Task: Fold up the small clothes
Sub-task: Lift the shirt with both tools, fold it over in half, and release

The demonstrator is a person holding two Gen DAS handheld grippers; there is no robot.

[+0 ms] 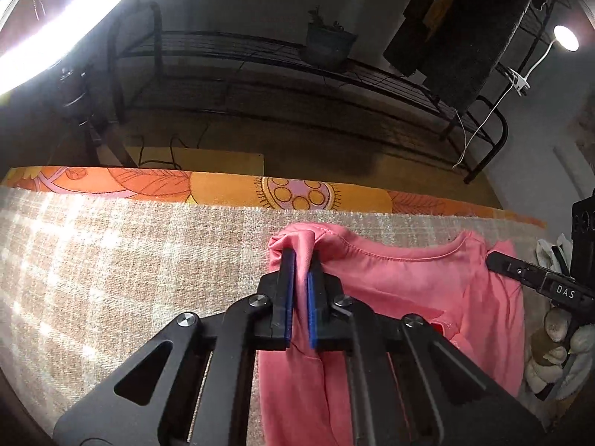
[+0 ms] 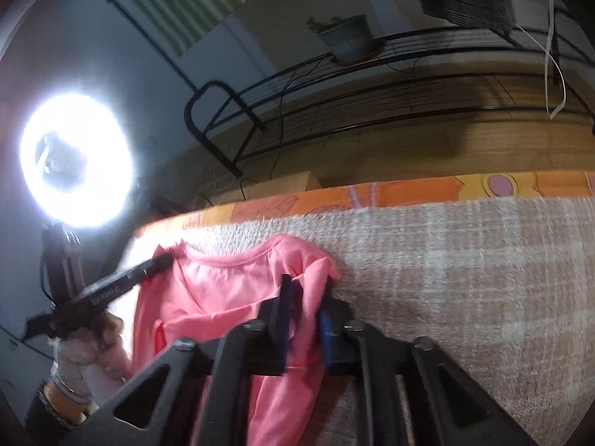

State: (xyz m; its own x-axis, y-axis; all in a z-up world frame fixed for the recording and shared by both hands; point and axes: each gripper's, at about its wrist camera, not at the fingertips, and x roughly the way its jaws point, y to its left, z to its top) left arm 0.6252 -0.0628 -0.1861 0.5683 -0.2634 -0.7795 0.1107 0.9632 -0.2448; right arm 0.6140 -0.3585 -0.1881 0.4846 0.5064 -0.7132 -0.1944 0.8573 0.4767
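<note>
A small pink shirt (image 1: pixel 409 290) lies on a beige woven cloth (image 1: pixel 111 260), neckline toward the far edge. My left gripper (image 1: pixel 301 260) is shut on the shirt's left shoulder, pink fabric bunched between its blue pads (image 1: pixel 289 297). My right gripper (image 2: pixel 306 290) is shut on the right shoulder of the shirt (image 2: pixel 223 290), fabric draped between its fingers. Each gripper shows in the other's view: the right one at the shirt's right edge (image 1: pixel 498 262), the left one at the shirt's left edge (image 2: pixel 163 260). The shirt's lower part hangs toward me, hidden under the gripper bodies.
An orange patterned sheet (image 1: pixel 223 189) edges the far side of the beige cloth. Beyond it stand a black metal rack (image 1: pixel 260 55) with a potted plant (image 1: pixel 329 42) and a bright ring light (image 2: pixel 76 160) at the left. Hanging dark clothes (image 1: pixel 465 37) are at the back right.
</note>
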